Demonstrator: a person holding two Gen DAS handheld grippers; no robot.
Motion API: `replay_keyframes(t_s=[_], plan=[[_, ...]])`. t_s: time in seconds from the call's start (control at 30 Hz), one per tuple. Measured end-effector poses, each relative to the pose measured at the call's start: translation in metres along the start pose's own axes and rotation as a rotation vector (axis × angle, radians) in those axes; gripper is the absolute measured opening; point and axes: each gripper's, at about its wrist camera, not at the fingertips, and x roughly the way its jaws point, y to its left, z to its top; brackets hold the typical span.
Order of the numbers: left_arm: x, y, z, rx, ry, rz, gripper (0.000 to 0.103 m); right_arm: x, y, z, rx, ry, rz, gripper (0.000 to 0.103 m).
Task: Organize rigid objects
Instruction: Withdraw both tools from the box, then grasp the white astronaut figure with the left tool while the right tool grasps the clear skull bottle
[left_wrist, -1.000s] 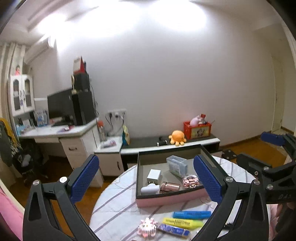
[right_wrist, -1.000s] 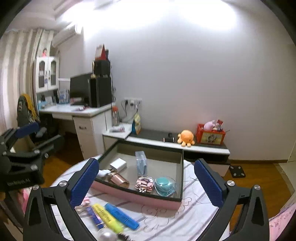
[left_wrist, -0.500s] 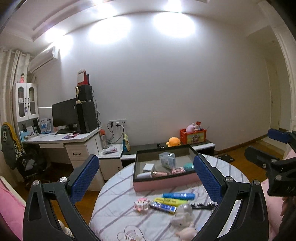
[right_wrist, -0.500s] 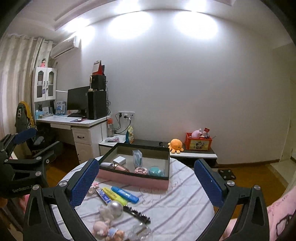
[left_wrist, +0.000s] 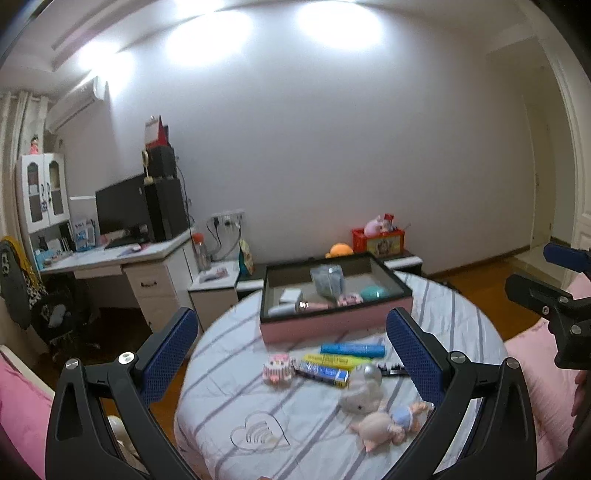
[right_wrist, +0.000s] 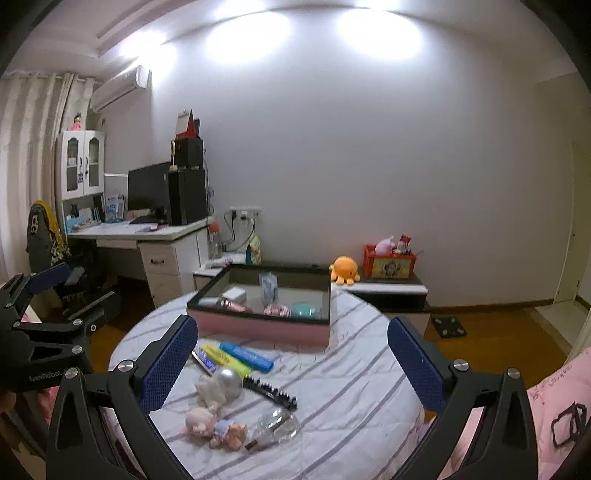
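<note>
A pink box (left_wrist: 334, 325) (right_wrist: 258, 330) with a dark rim stands at the far side of a round striped table (left_wrist: 229, 369) (right_wrist: 351, 387) and holds several small items. In front of it lie a blue marker (left_wrist: 352, 349) (right_wrist: 245, 356), a yellow marker (left_wrist: 332, 360) (right_wrist: 225, 359), a silver ball (left_wrist: 365, 374) (right_wrist: 229, 378), a black comb (right_wrist: 269, 391), a pink block toy (left_wrist: 279, 369) and a small doll (left_wrist: 386, 424) (right_wrist: 214, 428). My left gripper (left_wrist: 291, 354) and right gripper (right_wrist: 291, 358) are both open, empty, held back above the near table edge.
A desk (right_wrist: 147, 236) with monitor and a chair (right_wrist: 48, 240) stand at the left. A low cabinet (right_wrist: 384, 288) with an orange plush (right_wrist: 344, 269) and red box runs along the wall. Pink bedding (right_wrist: 554, 406) lies at the right.
Both grippers have pulled back from the box and away from the table, so more loose items come into view. Both stayed open and empty.
</note>
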Motion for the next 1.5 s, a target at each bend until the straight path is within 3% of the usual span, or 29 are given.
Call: replay_keyframes(t_s=[0.23, 0.57, 0.93, 1.0, 1.07, 1.13, 1.17, 1.33, 1.4, 1.47, 1.5], plan=[[0.027, -0.009, -0.039, -0.002, 0.139, -0.052, 0.103, 0.025, -0.001, -0.041, -0.005, 0.131, -0.01, 0.103], [0.049, -0.014, -0.075, 0.019, 0.262, -0.092, 0.103, 0.079, -0.012, -0.116, 0.001, 0.395, -0.024, 0.103], [0.07, -0.015, -0.087, 0.014, 0.336, -0.122, 0.103, 0.128, -0.006, -0.126, 0.002, 0.467, 0.059, 0.103], [0.074, -0.02, -0.088, 0.019, 0.341, -0.132, 0.103, 0.13, -0.015, -0.127, 0.046, 0.463, 0.092, 0.096], [0.079, -0.026, -0.088, 0.017, 0.35, -0.144, 0.103, 0.13, -0.021, -0.127, 0.008, 0.459, 0.041, 0.062], [0.086, -0.033, -0.089, 0.005, 0.362, -0.158, 0.103, 0.129, -0.029, -0.126, 0.006, 0.454, 0.019, 0.047], [0.09, -0.037, -0.09, 0.005, 0.373, -0.167, 0.103, 0.129, -0.035, -0.126, 0.03, 0.453, 0.033, 0.046], [0.106, -0.049, -0.092, 0.017, 0.401, -0.173, 0.103, 0.132, -0.045, -0.124, 0.054, 0.429, 0.062, 0.048], [0.116, -0.05, -0.089, 0.016, 0.417, -0.159, 0.103, 0.135, -0.045, -0.124, 0.057, 0.422, 0.069, 0.057], [0.123, -0.051, -0.084, -0.002, 0.415, -0.166, 0.103, 0.138, -0.044, -0.123, 0.057, 0.419, 0.085, 0.073], [0.128, -0.052, -0.083, -0.001, 0.42, -0.162, 0.103, 0.14, -0.044, -0.122, 0.054, 0.422, 0.089, 0.075]])
